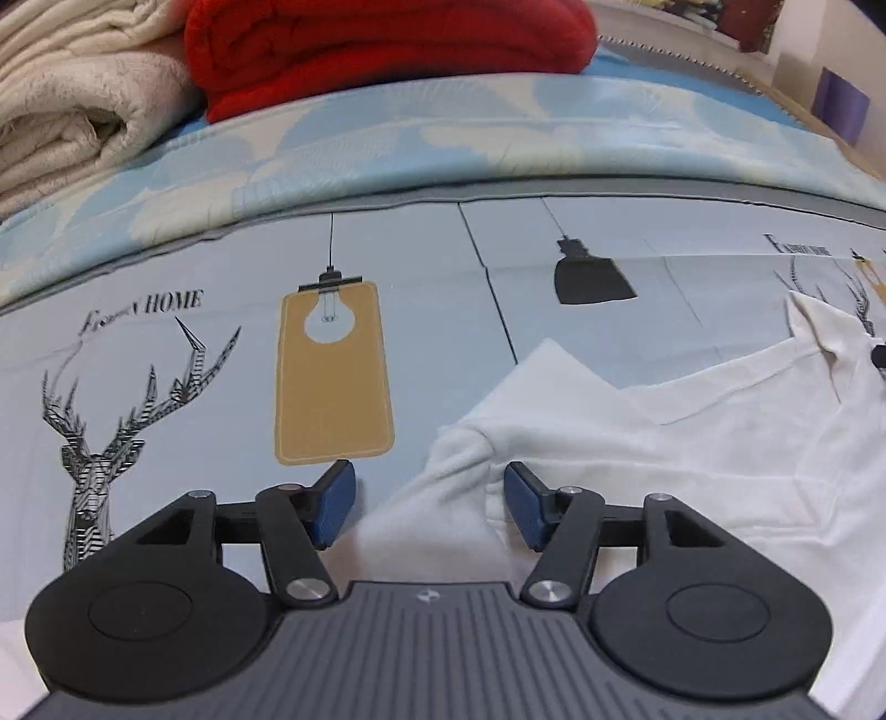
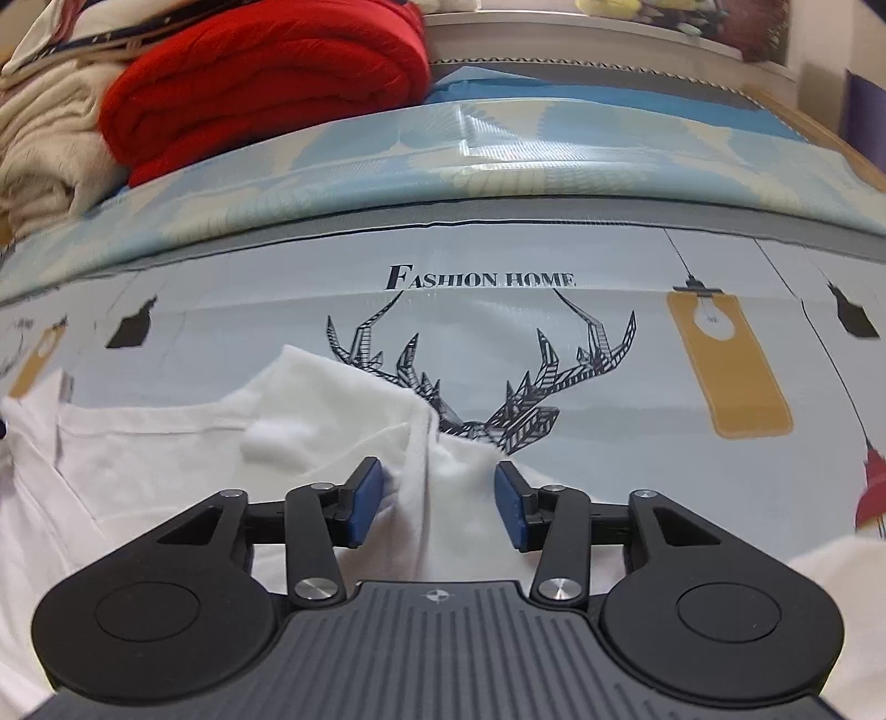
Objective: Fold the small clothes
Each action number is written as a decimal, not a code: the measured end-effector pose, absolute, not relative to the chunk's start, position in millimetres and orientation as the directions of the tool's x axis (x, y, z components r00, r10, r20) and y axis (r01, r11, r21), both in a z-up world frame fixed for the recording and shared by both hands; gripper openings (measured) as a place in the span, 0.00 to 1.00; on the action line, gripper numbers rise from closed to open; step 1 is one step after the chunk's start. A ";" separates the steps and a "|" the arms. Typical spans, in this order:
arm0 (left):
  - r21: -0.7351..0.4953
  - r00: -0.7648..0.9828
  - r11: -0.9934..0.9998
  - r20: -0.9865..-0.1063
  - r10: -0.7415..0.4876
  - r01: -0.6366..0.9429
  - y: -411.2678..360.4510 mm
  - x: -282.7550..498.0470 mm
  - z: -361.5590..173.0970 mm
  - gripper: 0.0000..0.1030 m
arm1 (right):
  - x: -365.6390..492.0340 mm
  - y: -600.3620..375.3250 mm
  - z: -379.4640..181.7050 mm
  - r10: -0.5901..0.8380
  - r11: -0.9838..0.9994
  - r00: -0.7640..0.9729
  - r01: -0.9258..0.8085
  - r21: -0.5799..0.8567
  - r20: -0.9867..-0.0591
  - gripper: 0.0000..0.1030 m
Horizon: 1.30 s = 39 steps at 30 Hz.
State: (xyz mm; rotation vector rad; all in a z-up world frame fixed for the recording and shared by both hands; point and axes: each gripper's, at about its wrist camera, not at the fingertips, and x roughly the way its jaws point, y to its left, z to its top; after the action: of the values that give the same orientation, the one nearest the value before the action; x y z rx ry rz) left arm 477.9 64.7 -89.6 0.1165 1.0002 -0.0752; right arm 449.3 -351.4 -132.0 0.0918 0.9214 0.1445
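Both tongs stand apart, gripping nothing. Your left gripper hovers over one side edge of the white shirt, which lies flat on the printed bedsheet, well short of the red blanket. Your right gripper straddles a raised fold at the shirt's opposite side. Likely next: pinch each edge squarely, catching one layer, and lift evenly so the fold lands straight.

Soft matt white cloth garment on smooth printed bedsheet (faintly creased), fluffy red blanket
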 end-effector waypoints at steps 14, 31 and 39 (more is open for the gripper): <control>0.030 0.550 0.983 -0.832 -0.076 0.181 72.0 504.3 -95.9 0.08 | 454.9 -376.0 -134.7 0.342 0.934 0.509 -0.275 0.227 -0.790 0.52; 0.126 0.618 0.972 -0.786 -0.024 0.197 61.7 506.7 -93.8 0.06 | 461.0 -355.3 -130.8 0.324 0.924 0.524 -0.355 0.144 -0.788 0.06; 0.193 0.718 0.980 -0.688 0.103 0.044 54.0 518.2 -71.7 0.15 | 467.7 -360.4 -97.9 0.092 0.994 0.753 -0.109 0.014 -0.651 0.04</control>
State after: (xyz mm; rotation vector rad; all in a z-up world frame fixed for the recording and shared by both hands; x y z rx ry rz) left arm 518.2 54.0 -71.7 0.2013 0.7703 0.0328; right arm 467.7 -360.4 -97.9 -0.0250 0.7092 0.1099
